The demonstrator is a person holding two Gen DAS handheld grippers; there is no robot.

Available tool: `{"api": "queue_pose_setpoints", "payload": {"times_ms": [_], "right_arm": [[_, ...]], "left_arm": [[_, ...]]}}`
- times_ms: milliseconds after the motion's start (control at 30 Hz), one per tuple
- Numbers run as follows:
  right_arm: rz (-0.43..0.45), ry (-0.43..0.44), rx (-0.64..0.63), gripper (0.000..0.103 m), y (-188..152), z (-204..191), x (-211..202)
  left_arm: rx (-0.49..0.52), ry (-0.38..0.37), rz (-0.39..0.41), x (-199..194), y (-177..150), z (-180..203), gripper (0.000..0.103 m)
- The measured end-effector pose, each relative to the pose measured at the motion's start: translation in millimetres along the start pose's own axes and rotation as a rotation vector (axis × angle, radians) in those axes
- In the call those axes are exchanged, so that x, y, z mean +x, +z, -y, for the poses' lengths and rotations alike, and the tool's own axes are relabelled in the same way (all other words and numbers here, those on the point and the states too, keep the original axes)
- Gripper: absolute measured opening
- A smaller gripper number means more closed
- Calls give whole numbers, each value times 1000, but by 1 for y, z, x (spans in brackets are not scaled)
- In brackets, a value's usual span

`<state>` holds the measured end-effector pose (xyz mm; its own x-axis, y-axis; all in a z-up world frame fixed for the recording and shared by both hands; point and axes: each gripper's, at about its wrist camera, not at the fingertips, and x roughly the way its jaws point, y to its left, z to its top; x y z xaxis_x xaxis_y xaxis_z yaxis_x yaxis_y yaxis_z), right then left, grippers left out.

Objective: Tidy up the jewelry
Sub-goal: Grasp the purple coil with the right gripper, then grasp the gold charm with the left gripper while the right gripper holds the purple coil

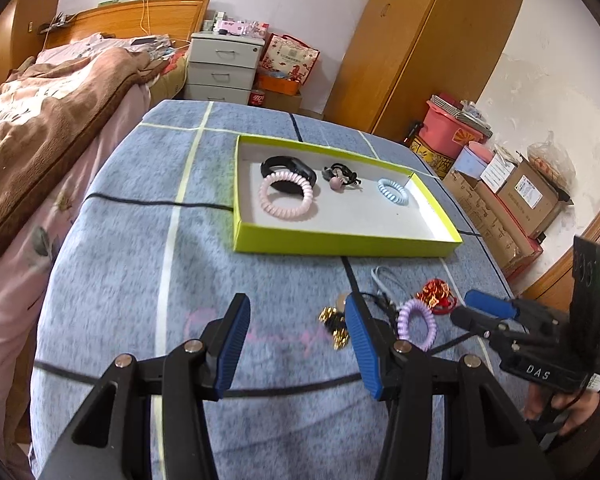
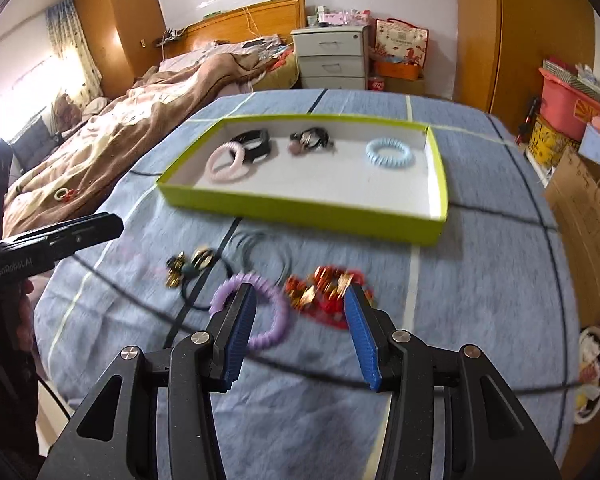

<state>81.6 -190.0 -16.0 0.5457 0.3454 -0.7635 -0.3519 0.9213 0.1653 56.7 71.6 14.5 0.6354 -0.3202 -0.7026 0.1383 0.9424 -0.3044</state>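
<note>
Both tongs released, nothing between the pads. Left tongs [image 1: 296, 344] over bare blue cloth on the desk [image 1: 120, 280]. Right tongs [image 2: 300, 336] above purple coil band [image 2: 260, 308] and red-gold trinket [image 2: 324, 292]. Green tray [image 2: 300, 208] holds pink, black and blue bands.

**Claw hardware: black frames, blue pads**

Left claw [image 1: 294, 346]: matte black plastic arms w/ triangular cut-outs, silver round rivets at pivots, ribbed blue pads [image 1: 232, 346] on inner faces. Right claw [image 2: 300, 334]: same build, same blue ribbed pads [image 2: 360, 340]. Seen from the side, right unit has a black body w/ white "DAS" lettering, upright black plate w/ a green LED, thin black cable below. Left unit's side shows white "GenRobot.AI"-type lettering, partly blurred. Dark sleeve at left unit's grip.
</note>
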Motion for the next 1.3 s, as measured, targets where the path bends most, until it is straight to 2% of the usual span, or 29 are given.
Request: {"api": "queue_pose_setpoints", "payload": {"times_ms": [300, 533, 600, 633, 667, 800, 833, 1067, 1300], "right_arm": [[-37, 10, 0, 47, -16, -13, 15], [-47, -35, -9, 47, -11, -22, 27], [-46, -61, -7, 41, -9, -22, 31], [-49, -67, -14, 30, -9, -22, 32], [-41, -91, -28, 23, -9, -23, 33], [-39, -110, -47, 18, -10, -23, 32], [-37, -118, -52, 13, -10, -22, 32], [-30, -155, -77, 10, -16, -16, 25], [-31, -147, -37, 10, -24, 1, 12]], "left_arm": [[-6, -3, 5, -9, -16, -1, 51], [-13, -9, -8, -7, -20, -3, 51], [-11, -11, -18, -5, -21, -4, 51], [-11, -8, -23, -3, -21, -5, 51], [-10, -9, -28, -2, -21, -5, 51], [-2, -10, -47, 8, -19, -4, 51], [-1, -11, -51, 11, -18, -3, 51], [48, -3, -83, 30, -13, 13, 51], [132, 57, -134, 50, -12, 29, 51]]}}
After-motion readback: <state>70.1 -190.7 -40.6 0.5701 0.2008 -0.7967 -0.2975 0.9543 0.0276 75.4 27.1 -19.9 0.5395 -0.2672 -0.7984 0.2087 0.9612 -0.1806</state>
